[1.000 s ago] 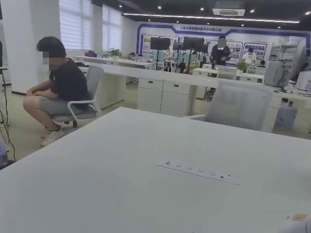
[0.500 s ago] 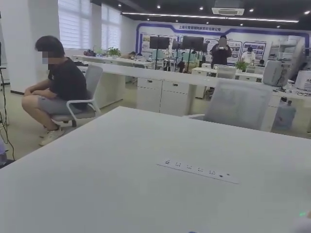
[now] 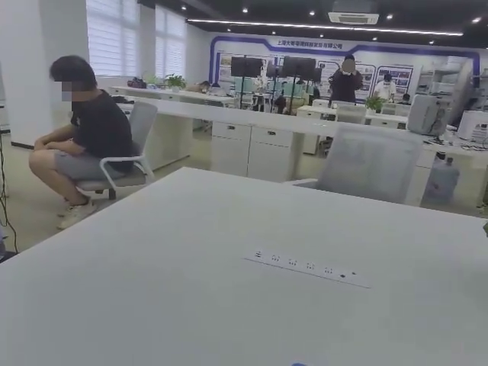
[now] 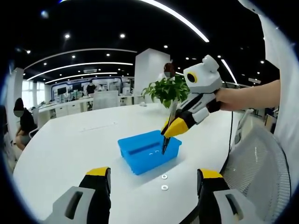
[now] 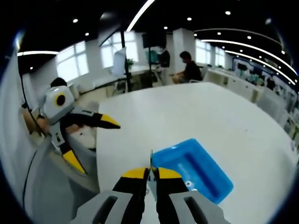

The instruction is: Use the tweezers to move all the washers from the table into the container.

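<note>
Head view, table: a long white worktable (image 3: 191, 297) stretches away across the office.
Head view, sockets: a flat white strip of power sockets (image 3: 309, 267) sits flush in the tabletop, right of the middle.
Head view, people: a person in a dark T-shirt and grey shorts (image 3: 80, 130) sits hunched on a white swivel chair (image 3: 133, 156) off the table's far left corner. A pale grey mesh-backed chair (image 3: 370, 164) stands at the far edge.

Left gripper view, left gripper (image 4: 153, 173): its two black, yellow-tipped jaws stand wide apart with nothing between them.
Left gripper view, container: a blue rectangular plastic tray (image 4: 140, 161) lies on the table just ahead of the jaws.
Left gripper view, right gripper (image 4: 172, 130): it comes in from the right, clamped on thin metal tweezers (image 4: 167, 135) that point down into the tray's right half. I cannot tell whether the tips touch the floor.
Left gripper view, washers: two small silver ring washers (image 4: 164, 177) lie on the table just in front of the tray, one behind the other. A couple more pale rings (image 4: 153, 152) rest inside the tray beside the tweezer tips.
Left gripper view, plant: a leafy green potted plant (image 4: 163, 91) stands behind the tray.

Right gripper view, right gripper: the jaws are pressed narrow around the tweezers, whose tips poke out over the tray's near corner.
Right gripper view, left gripper: it is off to the left at the table's edge, jaws spread.
</note>
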`<state>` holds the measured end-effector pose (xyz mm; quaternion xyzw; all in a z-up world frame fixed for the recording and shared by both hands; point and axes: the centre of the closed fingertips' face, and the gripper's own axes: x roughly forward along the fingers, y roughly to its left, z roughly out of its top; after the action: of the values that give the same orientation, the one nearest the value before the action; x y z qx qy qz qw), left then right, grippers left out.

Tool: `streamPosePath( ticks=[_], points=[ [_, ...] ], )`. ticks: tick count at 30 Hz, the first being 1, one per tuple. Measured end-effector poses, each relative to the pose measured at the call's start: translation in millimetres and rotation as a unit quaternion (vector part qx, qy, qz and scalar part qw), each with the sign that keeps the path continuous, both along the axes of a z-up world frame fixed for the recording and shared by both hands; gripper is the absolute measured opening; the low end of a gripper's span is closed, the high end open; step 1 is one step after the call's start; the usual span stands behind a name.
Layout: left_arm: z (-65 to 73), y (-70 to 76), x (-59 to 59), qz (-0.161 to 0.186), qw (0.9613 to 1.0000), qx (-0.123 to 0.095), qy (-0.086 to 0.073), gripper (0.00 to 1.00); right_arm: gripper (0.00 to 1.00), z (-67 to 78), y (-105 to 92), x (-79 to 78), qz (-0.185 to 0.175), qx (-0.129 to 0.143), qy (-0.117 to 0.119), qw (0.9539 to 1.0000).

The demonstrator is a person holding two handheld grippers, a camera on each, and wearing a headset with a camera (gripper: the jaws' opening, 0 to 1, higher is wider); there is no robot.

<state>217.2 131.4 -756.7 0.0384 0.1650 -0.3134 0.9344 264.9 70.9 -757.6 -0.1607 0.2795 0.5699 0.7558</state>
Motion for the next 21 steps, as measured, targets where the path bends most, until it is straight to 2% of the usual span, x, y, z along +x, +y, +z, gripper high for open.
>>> streamPosePath(
  ticks=[4,9,12,16,17,21],
  points=[
    [0.0,0.2,0.3,0.0,1.0,0.0,0.0,0.76,0.03,-16.0,3.7,-4.0,0.008,-0.013,0.015,0.9998],
    [-0.3,0.9,0.4,0.001,1.0,0.0,0.001,0.76,0.04,-42.6,7.0,-6.9,0.017,-0.033,0.036,0.9986],
    [-0.5,1.2,0.7,0.002,1.0,0.001,0.001,0.76,0.04,-51.9,7.5,-9.0,0.02,-0.042,0.041,0.9981],
    [-0.8,1.3,0.7,0.001,1.0,0.0,0.002,0.76,0.04,-61.5,6.6,-13.6,0.039,-0.061,0.036,0.9967],
    [-0.9,1.2,0.6,0.001,1.0,0.001,0.002,0.76,0.03,-61.0,6.6,-13.5,0.042,-0.063,0.026,0.9968],
    [-1.5,1.0,0.2,-0.001,1.0,0.003,0.002,0.76,0.04,-60.4,9.3,-16.0,0.054,-0.063,0.018,0.9964]
  ],
)
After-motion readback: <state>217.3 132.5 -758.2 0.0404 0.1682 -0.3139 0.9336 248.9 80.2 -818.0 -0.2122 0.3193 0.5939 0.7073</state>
